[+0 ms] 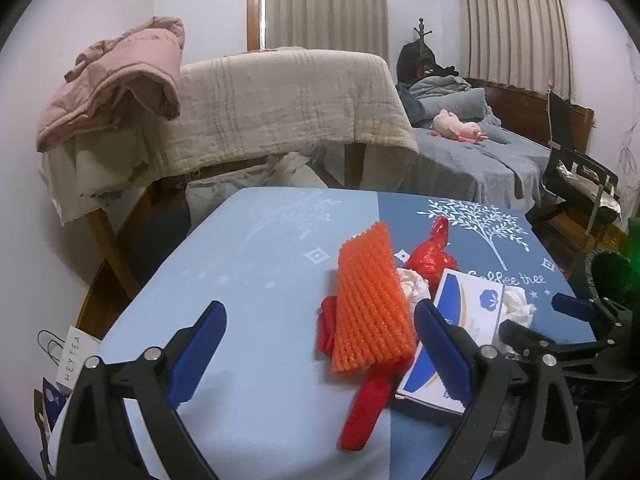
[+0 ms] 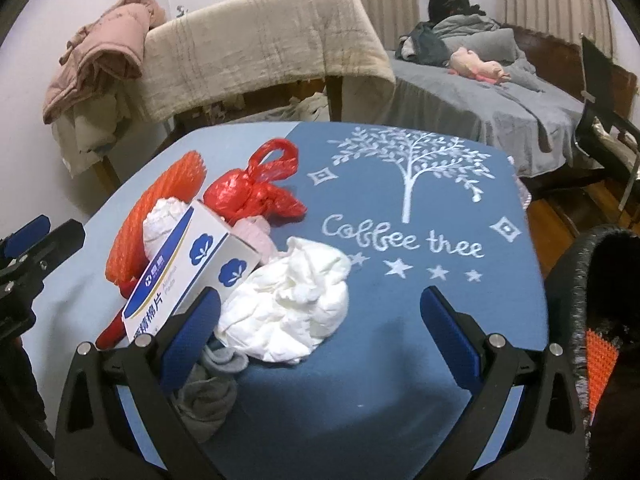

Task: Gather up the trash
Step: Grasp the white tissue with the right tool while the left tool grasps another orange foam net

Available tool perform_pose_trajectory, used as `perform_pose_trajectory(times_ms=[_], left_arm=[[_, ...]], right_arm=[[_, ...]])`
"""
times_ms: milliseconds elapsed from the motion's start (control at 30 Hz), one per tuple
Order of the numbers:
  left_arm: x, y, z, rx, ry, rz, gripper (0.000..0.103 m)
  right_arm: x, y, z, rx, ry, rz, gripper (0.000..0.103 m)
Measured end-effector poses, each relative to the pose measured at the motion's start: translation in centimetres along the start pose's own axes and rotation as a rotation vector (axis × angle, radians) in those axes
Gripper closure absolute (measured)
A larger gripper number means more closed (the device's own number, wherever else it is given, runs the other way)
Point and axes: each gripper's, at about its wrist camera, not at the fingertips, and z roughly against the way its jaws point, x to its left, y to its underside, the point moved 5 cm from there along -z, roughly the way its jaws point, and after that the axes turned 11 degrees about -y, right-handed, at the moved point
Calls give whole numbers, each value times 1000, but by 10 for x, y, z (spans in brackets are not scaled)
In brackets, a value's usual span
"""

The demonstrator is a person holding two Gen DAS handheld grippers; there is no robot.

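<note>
Trash, a loose pile on the blue printed tablecloth (image 2: 400,320): an orange foam fruit net (image 1: 372,304), a knotted red plastic bag (image 2: 256,192), a blue-and-white cardboard box of alcohol pads (image 2: 192,264), a crumpled white tissue wad (image 2: 292,300), and a grey cloth scrap (image 2: 208,396) at the near edge. All lie touching or overlapping at the middle and left of the table. A black woven bin (image 2: 580,280), already showing a second orange net inside, stands at the table's right edge.

My right tongs (image 2: 320,320) hang spread wide and hold nothing; the left finger pad (image 2: 192,328) sits just beside the tissue wad and the box corner. My left tongs (image 1: 320,352) are likewise wide open and empty, the orange net lying between the fingers without visible contact.

The step in hand, as I judge it, is a pick. To do it well I should centre one soft item, the tissue or the net, between the pads, close on its bulk, not an edge, and lift clear so neighbours are not dragged along.
</note>
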Motion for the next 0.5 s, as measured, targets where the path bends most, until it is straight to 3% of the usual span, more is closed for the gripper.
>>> perform_pose_trajectory(times_ms=[200, 300, 500], left_arm=[[-5, 3, -3, 10, 23, -3, 10], [-9, 4, -5, 14, 33, -5, 10], [-18, 6, -9, 22, 56, -11, 11]], right_arm=[[2, 0, -11, 43, -68, -7, 26], [3, 0, -14, 60, -115, -12, 42], [2, -2, -4, 58, -150, -8, 64]])
